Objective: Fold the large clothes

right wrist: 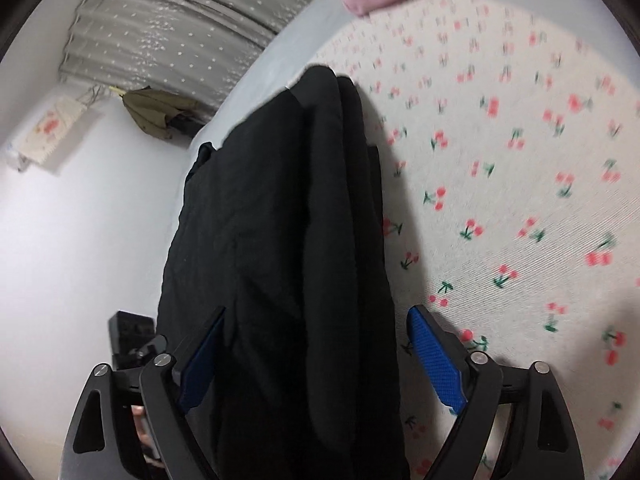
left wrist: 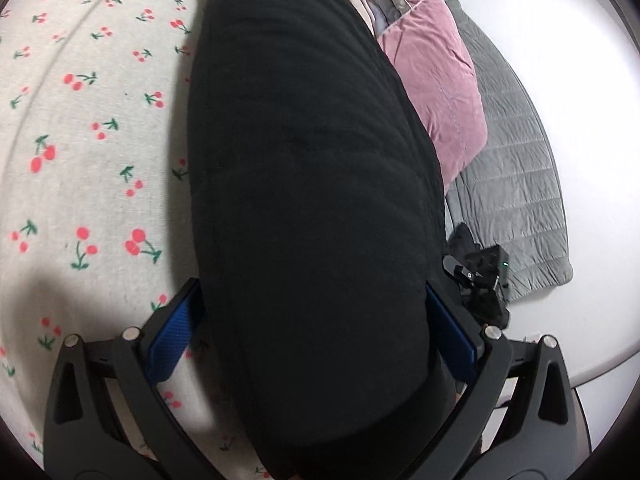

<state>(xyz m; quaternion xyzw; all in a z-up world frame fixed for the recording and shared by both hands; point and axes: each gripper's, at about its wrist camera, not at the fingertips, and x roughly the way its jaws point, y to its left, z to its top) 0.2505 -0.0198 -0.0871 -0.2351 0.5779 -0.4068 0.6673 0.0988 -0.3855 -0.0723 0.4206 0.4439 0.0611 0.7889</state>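
Note:
A large black garment [left wrist: 312, 184] fills the middle of the left wrist view, over a cherry-print sheet [left wrist: 88, 128]. My left gripper [left wrist: 312, 320] has its blue pads [left wrist: 176, 332] wide apart on either side of the garment. In the right wrist view the black garment [right wrist: 280, 240] runs between the wide-set blue pads [right wrist: 434, 356] of my right gripper [right wrist: 312, 356]. The other gripper [left wrist: 480, 276] shows at the right in the left wrist view with black cloth around it. Whether either gripper pinches the cloth is hidden.
A pink pillow [left wrist: 436, 80] and a grey quilted blanket [left wrist: 516, 184] lie at the right of the bed. A white wall [right wrist: 80, 220], a starred grey curtain [right wrist: 172, 32] and an olive bag [right wrist: 152, 116] are to the left in the right wrist view.

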